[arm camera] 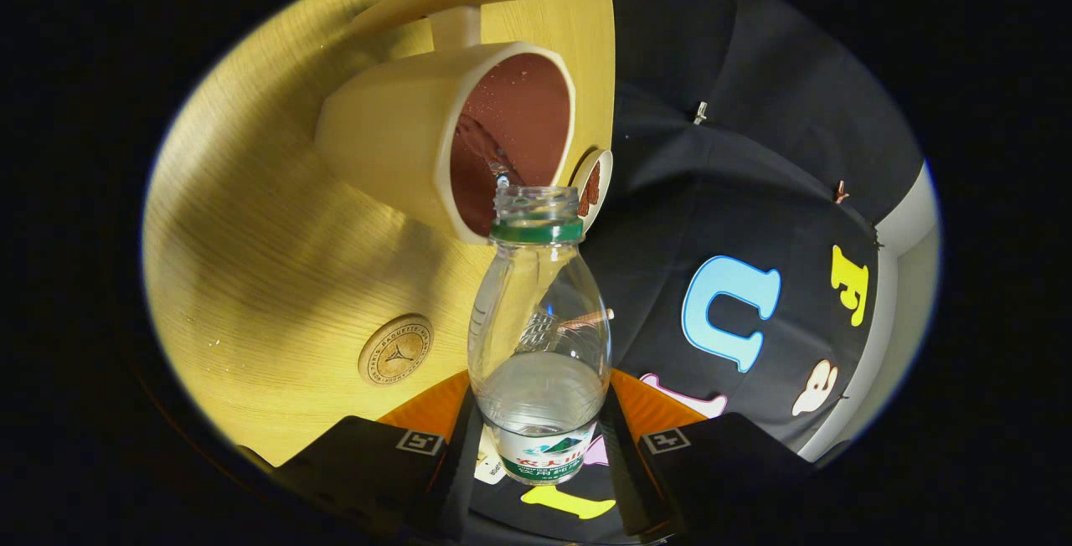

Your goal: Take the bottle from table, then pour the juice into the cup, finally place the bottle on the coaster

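Tool (540,445) grips clear bottle (538,337) (partly full); neck over cup (452,131).

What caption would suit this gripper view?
Gripper shut on a tilted clear bottle, pouring into the wooden-handled cup; round coaster beside.

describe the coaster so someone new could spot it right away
Start from the yellow wooden table. Beside the big cream cup, just ahead of the gripper whose jaws clamp the bottle, lies the coaster: a small flat round cork disc with a stamped emblem.
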{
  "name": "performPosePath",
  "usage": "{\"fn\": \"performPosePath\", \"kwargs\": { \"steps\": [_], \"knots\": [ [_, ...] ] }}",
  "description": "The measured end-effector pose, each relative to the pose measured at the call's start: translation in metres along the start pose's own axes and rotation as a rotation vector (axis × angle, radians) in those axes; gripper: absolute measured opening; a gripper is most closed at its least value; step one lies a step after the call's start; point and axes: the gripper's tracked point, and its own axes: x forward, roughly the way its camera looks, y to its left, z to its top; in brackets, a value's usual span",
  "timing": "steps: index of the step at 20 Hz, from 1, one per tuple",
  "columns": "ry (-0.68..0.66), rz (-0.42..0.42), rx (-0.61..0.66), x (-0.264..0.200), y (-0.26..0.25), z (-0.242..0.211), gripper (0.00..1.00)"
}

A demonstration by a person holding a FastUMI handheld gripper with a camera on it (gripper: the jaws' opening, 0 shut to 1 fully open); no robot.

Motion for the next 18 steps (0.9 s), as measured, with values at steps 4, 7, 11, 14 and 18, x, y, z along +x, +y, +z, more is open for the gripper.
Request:
{"fn": "performPosePath", "kwargs": {
  "steps": [4,7,11,14,18],
  "knots": [
    [-0.006,0.002,-0.030,0.001,-0.003,0.000,0.70],
    [-0.010,0.007,-0.048,0.000,-0.003,-0.001,0.70],
    [-0.019,0.009,-0.082,0.001,-0.006,0.000,0.70],
    [-0.032,0.001,-0.123,0.005,-0.010,0.003,0.70],
    [-0.054,-0.013,-0.188,0.016,-0.021,0.006,0.70]
  ]
}}
